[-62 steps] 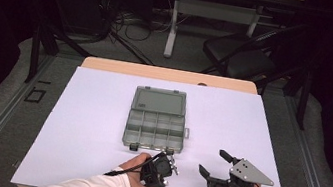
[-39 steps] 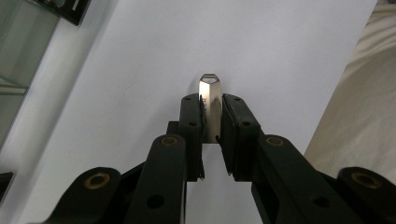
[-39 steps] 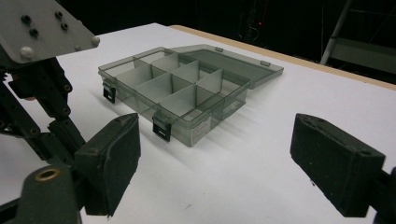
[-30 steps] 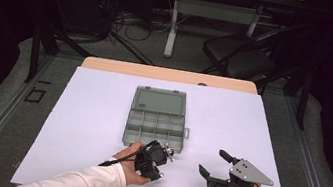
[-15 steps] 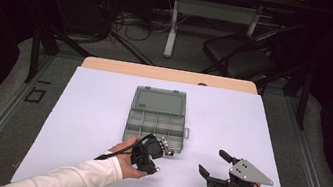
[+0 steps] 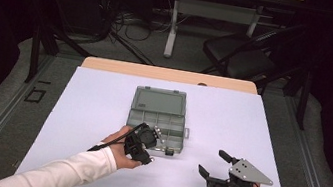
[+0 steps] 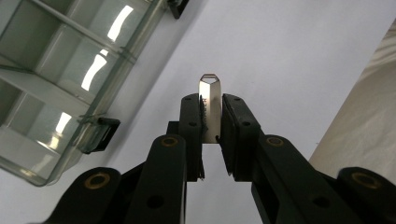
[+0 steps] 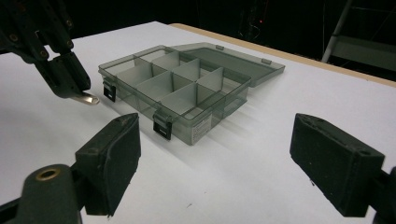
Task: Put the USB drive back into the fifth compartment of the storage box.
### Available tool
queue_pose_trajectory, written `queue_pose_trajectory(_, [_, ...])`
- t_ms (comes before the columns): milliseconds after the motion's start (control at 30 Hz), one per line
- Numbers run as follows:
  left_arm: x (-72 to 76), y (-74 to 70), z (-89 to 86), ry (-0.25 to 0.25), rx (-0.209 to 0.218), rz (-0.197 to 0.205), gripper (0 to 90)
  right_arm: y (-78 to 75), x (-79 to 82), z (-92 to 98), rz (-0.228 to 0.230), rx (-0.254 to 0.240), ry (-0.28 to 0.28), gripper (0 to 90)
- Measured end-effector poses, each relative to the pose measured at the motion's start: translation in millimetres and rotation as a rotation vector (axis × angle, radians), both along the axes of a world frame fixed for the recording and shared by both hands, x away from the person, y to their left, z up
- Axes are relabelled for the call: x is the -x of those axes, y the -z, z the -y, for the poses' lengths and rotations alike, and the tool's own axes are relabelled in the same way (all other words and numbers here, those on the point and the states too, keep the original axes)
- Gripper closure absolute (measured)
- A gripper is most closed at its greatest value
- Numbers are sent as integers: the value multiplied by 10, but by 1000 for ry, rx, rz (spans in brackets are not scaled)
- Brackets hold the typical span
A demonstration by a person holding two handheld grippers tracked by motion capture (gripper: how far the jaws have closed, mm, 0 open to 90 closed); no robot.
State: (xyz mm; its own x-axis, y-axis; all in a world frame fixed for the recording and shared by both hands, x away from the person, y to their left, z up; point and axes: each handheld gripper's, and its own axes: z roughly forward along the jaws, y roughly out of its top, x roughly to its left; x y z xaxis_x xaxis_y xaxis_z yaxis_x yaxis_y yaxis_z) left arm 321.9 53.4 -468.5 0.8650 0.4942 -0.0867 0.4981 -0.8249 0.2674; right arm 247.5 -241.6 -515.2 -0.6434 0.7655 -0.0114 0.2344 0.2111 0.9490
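I've got the small metal USB stick (image 7: 209, 103) pinched in my left tool (image 7: 211, 122), jaws closed flat on its two faces, the looped end poking out past the tips. In the right gripper view the stick (image 8: 87, 98) hangs just above the white worktop (image 8: 261, 154), right beside the front-left latch (image 8: 109, 91) of the organiser box (image 8: 177, 88). From the high view, the left tool (image 6: 147, 138) sits at the box's near edge, close to its near-left corner. The box (image 6: 158, 117) is open, lid laid flat behind it, compartments all looking empty from here.

My right tool (image 8: 233, 172) is idle, jaws spread wide with nothing between them, parked on the worktop well to the right of the box and pointing towards it (image 6: 217, 166).

Now, the step as I read it: get this stick into one of the near compartments. I'd want to lift enough to clear the front wall and that latch, carry the stick over a cell, tilt the loop end downward so it goes in lengthwise, and release low so it doesn't bounce across a divider. The grip looks shallow, so no jerky wrist turns or it may slip.
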Motion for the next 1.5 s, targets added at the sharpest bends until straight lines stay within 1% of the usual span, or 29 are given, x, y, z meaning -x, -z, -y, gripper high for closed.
queue_pose_trajectory(300, [-113, -52, -116, -39, 10, 4, 793, 7, -11, 4, -7, 2, 1, 163])
queue_pose_trajectory(533, [-187, -109, -197, -56, 18, 4, 793, 17, -25, 2, -12, 4, 1, 164])
queue_pose_trajectory(800, [-266, -213, -286, -81, 17, 24, 793, 16, -23, -4, -11, 3, -3, 164])
queue_pose_trajectory(833, [-282, -225, -302, -88, 22, 26, 793, 16, -24, -4, -11, 2, -2, 164])
queue_pose_trajectory(933, [-320, -248, -338, -101, 17, 30, 793, 19, -32, 1, -12, 1, -1, 164])
queue_pose_trajectory(1233, [-462, -285, -475, -155, 27, 46, 793, 11, -15, -1, -9, 1, 1, 165])
queue_pose_trajectory(1500, [-562, -294, -552, -184, 18, 51, 793, 15, -14, -14, -10, 7, -4, 165])
